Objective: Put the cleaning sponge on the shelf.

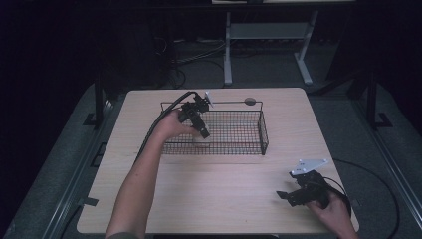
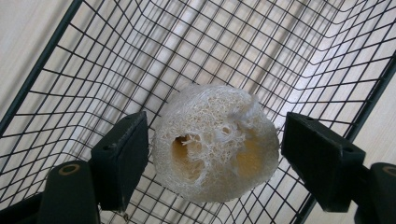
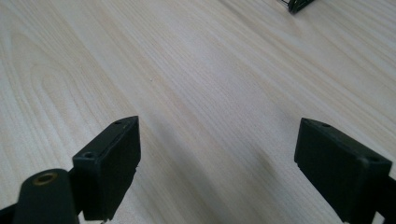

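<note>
Two tools are at work, one busy and one idle; the left tool [image 2: 212, 144] reaches down into the wire basket [image 1: 263, 130] on the table [image 1: 199, 189], its jaws spread to either side of a loofah [image 2: 215, 142] that lies on the mesh floor near the basket's left end; one jaw seems just to touch it, the other stands clear, so nothing is gripped; this looks like either a fresh release or the start of a pick; the right tool [image 3: 217, 158] waits released, low over bare table at the near right corner, clear of the basket.
</note>
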### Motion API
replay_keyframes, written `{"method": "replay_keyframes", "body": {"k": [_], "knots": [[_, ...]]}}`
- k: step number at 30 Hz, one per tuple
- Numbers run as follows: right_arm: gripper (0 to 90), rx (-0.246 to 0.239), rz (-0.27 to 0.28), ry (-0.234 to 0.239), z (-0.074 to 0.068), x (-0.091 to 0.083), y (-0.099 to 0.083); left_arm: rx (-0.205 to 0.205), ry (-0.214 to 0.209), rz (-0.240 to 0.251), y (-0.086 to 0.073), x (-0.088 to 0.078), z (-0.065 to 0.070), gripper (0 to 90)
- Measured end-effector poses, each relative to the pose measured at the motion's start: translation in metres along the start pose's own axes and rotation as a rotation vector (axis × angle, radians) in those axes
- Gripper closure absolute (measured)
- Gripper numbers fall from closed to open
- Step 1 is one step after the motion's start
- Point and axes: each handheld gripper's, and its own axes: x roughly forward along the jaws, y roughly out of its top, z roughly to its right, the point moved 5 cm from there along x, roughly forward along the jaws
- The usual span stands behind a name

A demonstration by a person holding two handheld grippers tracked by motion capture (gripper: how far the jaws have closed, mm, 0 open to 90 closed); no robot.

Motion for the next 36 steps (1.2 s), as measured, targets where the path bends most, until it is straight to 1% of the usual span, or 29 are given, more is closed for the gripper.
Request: {"method": "replay_keyframes", "body": {"k": [3,7,10,15,19,25,27,29,32,35,36], "knots": [[14.1,-0.004,0.001,-0.002,0.000,0.000,0.000,0.000,0.004,0.005,0.000,-0.001,0.000,22.1],[14.1,0.002,-0.001,0.001,0.000,0.000,0.000,0.004,0.003,0.008,-0.001,-0.005,0.001,21.2],[14.1,0.003,0.002,0.001,0.000,0.000,0.000,0.002,0.012,0.013,-0.002,-0.009,0.002,21.4],[14.1,-0.001,0.001,-0.002,0.000,0.001,0.000,0.005,0.009,0.012,-0.003,-0.011,0.003,21.2],[14.1,0.006,0.003,0.000,0.000,0.001,0.001,0.007,0.009,0.017,-0.004,-0.013,0.004,21.0],[14.1,0.002,0.002,-0.003,-0.001,0.001,0.002,0.013,0.008,0.022,-0.004,-0.016,0.009,20.5],[14.1,0.008,0.000,-0.002,-0.001,0.001,0.002,0.016,0.007,0.023,-0.004,-0.018,0.010,20.6],[14.1,0.008,0.001,-0.003,-0.001,0.001,0.002,0.014,0.013,0.020,-0.005,-0.020,0.011,20.5],[14.1,0.012,0.003,-0.004,-0.001,0.000,0.002,0.018,0.012,0.026,-0.007,-0.025,0.013,20.5],[14.1,0.009,0.004,-0.005,0.000,0.001,0.002,0.018,0.011,0.033,-0.007,-0.027,0.015,20.7],[14.1,0.009,0.001,-0.005,0.000,0.001,0.003,0.019,0.008,0.044,-0.008,-0.028,0.016,20.7]]}}
